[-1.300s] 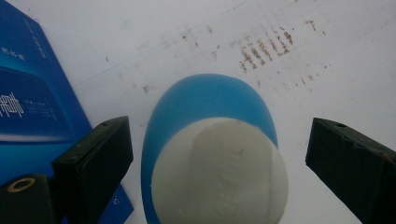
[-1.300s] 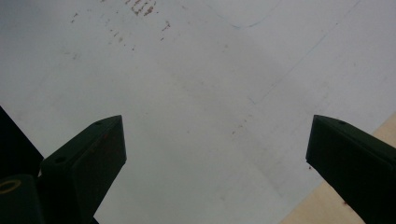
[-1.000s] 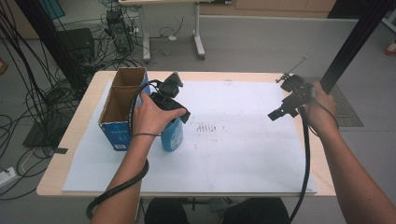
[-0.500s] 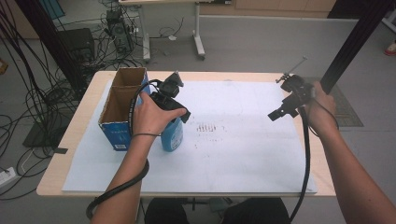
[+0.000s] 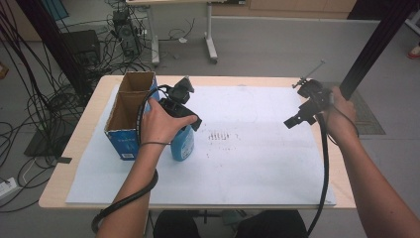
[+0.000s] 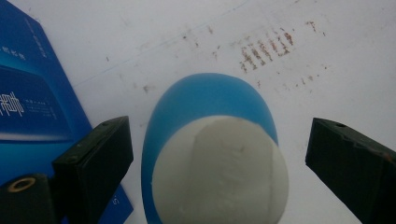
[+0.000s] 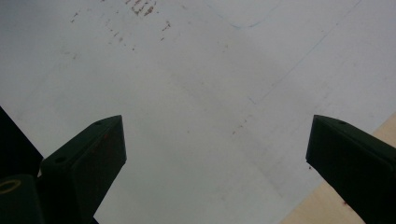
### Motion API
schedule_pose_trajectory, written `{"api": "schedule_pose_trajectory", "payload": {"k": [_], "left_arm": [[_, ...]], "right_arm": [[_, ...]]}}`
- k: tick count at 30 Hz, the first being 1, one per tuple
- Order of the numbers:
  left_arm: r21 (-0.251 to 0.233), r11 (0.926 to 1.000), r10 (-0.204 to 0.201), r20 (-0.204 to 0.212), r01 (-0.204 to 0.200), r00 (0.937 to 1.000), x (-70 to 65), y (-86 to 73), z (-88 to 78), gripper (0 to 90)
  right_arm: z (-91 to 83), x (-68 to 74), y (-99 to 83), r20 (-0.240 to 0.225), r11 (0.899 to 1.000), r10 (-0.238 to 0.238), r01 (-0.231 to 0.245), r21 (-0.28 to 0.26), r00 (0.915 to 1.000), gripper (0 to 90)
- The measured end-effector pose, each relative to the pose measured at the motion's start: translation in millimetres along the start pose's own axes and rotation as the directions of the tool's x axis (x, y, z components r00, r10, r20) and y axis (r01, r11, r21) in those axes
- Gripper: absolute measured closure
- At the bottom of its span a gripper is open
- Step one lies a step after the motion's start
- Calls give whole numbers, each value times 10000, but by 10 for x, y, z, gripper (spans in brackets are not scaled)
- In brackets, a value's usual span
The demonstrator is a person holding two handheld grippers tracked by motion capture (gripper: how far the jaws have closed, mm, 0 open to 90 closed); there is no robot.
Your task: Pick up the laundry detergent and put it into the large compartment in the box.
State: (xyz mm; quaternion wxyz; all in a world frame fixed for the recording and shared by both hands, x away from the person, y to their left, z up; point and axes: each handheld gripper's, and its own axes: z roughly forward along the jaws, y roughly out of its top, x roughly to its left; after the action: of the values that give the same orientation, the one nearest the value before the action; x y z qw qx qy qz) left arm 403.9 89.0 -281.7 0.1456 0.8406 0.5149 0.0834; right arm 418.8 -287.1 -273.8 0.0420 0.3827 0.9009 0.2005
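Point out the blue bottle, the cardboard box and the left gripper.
blue bottle [image 6: 210, 100]: left gripper view, blue shoulder.
cardboard box [image 5: 124, 140]: high view, blue front wall.
left gripper [image 6: 217, 154]: left gripper view, midway between its open jaws.

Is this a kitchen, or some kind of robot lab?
Most likely a lab or workshop, not a kitchen. Bundles of cables trail over the grey floor, black metal frame posts stand by the wooden table, and a person's hand holds a wired left gripper above a blue bottle.

1 blue bottle [image 5: 183, 145], 1 blue cardboard box [image 5: 130, 116], 2 grippers: left [image 5: 187, 116], right [image 5: 297, 119], 1 white sheet [image 5: 257, 163].
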Motion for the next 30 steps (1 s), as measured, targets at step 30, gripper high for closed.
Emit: {"api": "schedule_pose_trajectory", "payload": {"k": [30], "left_arm": [[30,10000,-43,-110,43,9999,32,-29,4,106]], "right_arm": [[8,3,12,68,10000,-33,32,78,10000,45]]}}
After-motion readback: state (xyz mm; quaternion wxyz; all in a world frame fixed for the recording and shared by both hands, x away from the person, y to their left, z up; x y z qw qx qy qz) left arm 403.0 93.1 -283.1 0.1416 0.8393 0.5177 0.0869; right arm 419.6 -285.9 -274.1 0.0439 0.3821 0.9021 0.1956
